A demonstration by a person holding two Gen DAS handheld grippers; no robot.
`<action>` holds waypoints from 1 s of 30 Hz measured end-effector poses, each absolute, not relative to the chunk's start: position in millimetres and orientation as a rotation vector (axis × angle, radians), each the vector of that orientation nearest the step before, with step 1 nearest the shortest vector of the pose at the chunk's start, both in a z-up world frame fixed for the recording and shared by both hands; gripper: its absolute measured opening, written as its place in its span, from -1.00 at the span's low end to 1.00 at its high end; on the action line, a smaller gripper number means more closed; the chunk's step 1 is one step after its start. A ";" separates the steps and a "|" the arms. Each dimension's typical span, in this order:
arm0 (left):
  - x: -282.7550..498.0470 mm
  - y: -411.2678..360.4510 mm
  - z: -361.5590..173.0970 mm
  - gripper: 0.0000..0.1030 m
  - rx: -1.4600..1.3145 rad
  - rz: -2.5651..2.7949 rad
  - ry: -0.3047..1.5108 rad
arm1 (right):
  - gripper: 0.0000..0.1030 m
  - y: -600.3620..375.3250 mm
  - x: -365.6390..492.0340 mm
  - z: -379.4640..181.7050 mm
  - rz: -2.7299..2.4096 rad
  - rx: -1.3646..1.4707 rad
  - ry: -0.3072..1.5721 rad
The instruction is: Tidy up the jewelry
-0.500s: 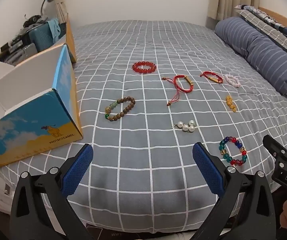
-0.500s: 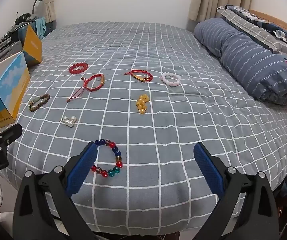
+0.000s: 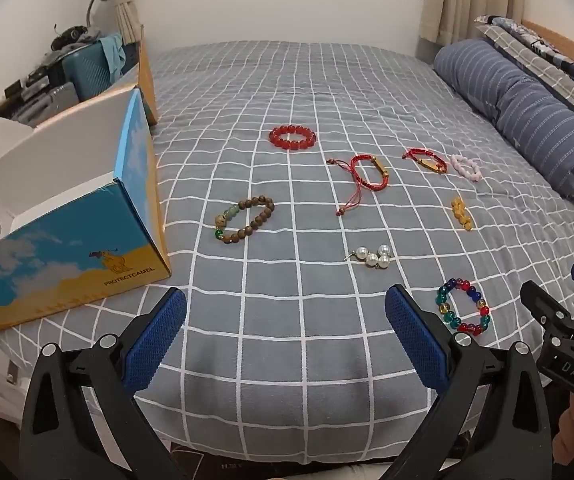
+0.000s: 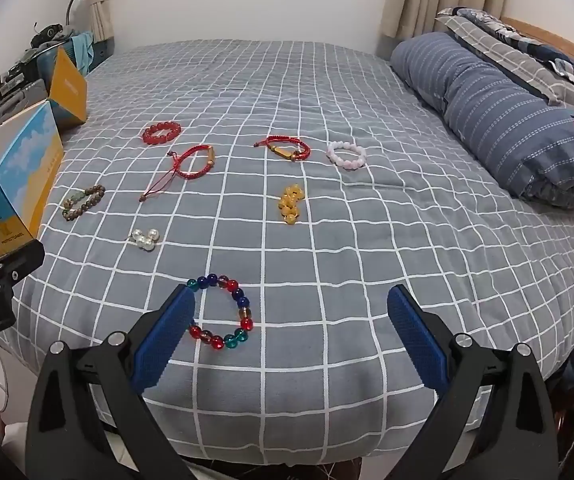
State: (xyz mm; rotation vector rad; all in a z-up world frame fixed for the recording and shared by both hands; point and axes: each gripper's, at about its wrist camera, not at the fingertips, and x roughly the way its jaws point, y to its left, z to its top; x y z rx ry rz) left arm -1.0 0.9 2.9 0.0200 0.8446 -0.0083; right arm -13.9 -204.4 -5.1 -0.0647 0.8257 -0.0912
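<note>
Jewelry [image 4: 220, 313] scattered on bed [image 4: 327, 80] (box [image 3: 87, 240] beside); both tools [image 3: 286, 332] [image 4: 291, 330] spread wide, empty

The right gripper [image 4: 291, 320] gapes wide beside a multicoloured bead bracelet [image 4: 220, 312].

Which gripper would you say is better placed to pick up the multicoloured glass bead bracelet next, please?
Right, probably. The multicoloured bracelet lies just ahead of the open right gripper, beside its left finger. From the left gripper, also open, it sits off to the right, beyond the right finger.
</note>
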 end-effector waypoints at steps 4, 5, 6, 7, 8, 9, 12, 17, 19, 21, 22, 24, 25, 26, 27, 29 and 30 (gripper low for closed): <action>0.8 1.1 5.1 0.89 0.028 -0.012 0.847 | 0.81 -204.8 -14.1 0.2 -0.091 -0.060 0.816; 1.5 0.8 5.3 0.89 0.030 -0.013 0.849 | 0.81 -205.4 -13.9 2.3 -0.091 -0.057 0.812; 2.3 0.7 5.7 0.89 0.030 -0.016 0.850 | 0.81 -206.1 -13.9 4.2 -0.091 -0.055 0.809; 2.4 1.0 5.8 0.89 0.029 -0.017 0.849 | 0.81 -205.9 -13.5 5.7 -0.091 -0.055 0.809; 3.0 1.0 5.9 0.89 0.029 -0.016 0.849 | 0.81 -205.5 -12.9 6.8 -0.090 -0.055 0.810; 3.4 1.0 6.2 0.89 0.029 -0.015 0.847 | 0.81 -205.1 -12.5 7.6 -0.089 -0.053 0.810; 4.1 1.1 7.1 0.89 0.031 -0.015 0.845 | 0.81 -204.8 -11.2 7.6 -0.086 -0.052 0.814; 6.8 -0.2 6.0 0.89 0.034 -0.040 0.869 | 0.81 -205.0 -9.3 5.1 -0.079 -0.046 0.822; 7.3 -1.2 6.6 0.89 0.035 -0.041 0.867 | 0.81 -206.1 -8.0 3.5 -0.076 -0.042 0.828; 6.0 -2.2 7.0 0.89 0.039 -0.028 0.854 | 0.81 -207.7 -6.7 2.0 -0.077 -0.041 0.833; 6.2 -2.3 7.1 0.89 0.041 -0.022 0.850 | 0.81 -208.5 -6.1 1.9 -0.076 -0.038 0.835; 7.1 -3.0 7.1 0.89 0.040 -0.024 0.851 | 0.81 -210.2 -5.3 1.1 -0.075 -0.036 0.838; 7.7 -3.5 6.7 0.89 0.037 -0.026 0.856 | 0.81 -210.8 -4.7 0.8 -0.075 -0.037 0.840; 8.0 -3.8 6.4 0.89 0.035 -0.029 0.858 | 0.81 -211.4 -3.6 0.8 -0.074 -0.038 0.842; 8.1 -4.6 6.2 0.89 0.035 -0.033 0.859 | 0.81 -212.0 -3.1 0.6 -0.073 -0.037 0.842; 8.6 -5.4 5.8 0.89 0.037 -0.037 0.861 | 0.81 -213.0 -1.9 0.7 -0.072 -0.036 0.843; 8.6 -5.7 5.7 0.89 0.037 -0.039 0.861 | 0.81 -213.0 -1.9 0.6 -0.071 -0.035 0.843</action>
